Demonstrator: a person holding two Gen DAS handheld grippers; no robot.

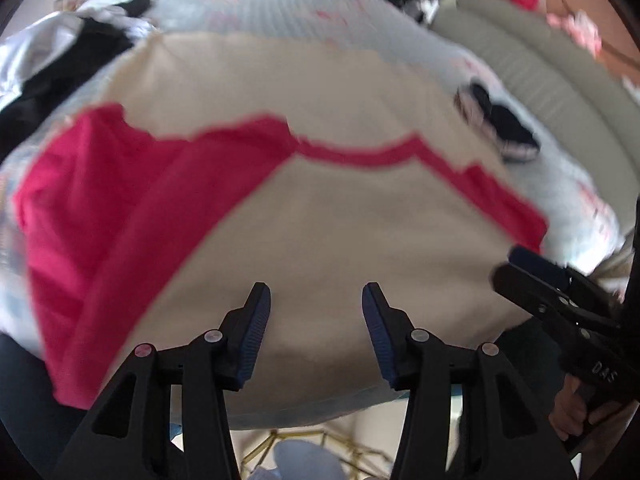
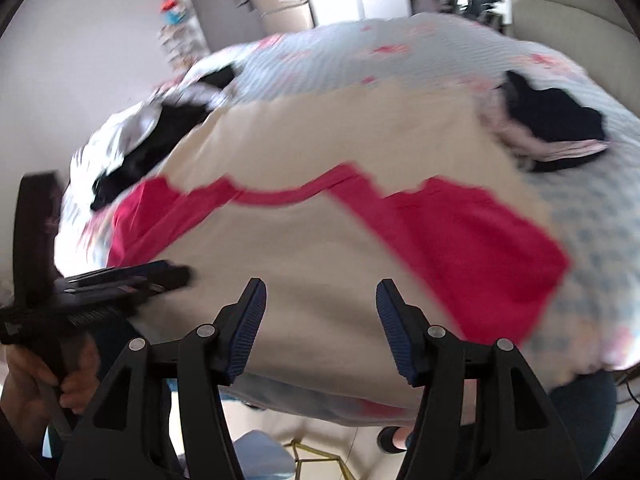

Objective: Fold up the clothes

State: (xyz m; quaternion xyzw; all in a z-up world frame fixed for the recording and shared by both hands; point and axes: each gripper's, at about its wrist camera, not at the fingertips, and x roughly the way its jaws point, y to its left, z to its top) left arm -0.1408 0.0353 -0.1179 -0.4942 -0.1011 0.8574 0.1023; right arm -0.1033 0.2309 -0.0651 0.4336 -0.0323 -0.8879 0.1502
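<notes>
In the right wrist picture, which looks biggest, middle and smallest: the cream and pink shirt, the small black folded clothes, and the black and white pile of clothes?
1. Cream and pink shirt, spread on the bed, by far the largest.
2 and 3. Black and white pile of clothes and small black folded clothes look alike; blur leaves them unranked.

My right gripper (image 2: 320, 320) hung open and empty above the cream-and-pink shirt (image 2: 320, 248). It lay on the bed (image 2: 400, 52). My left gripper (image 2: 132, 276) hovered alongside.

White wall (image 2: 100, 40), grey wardrobe (image 2: 216, 4), ribbed beige headboard (image 1: 552, 72), pale floor (image 2: 360, 452), daylight
</notes>
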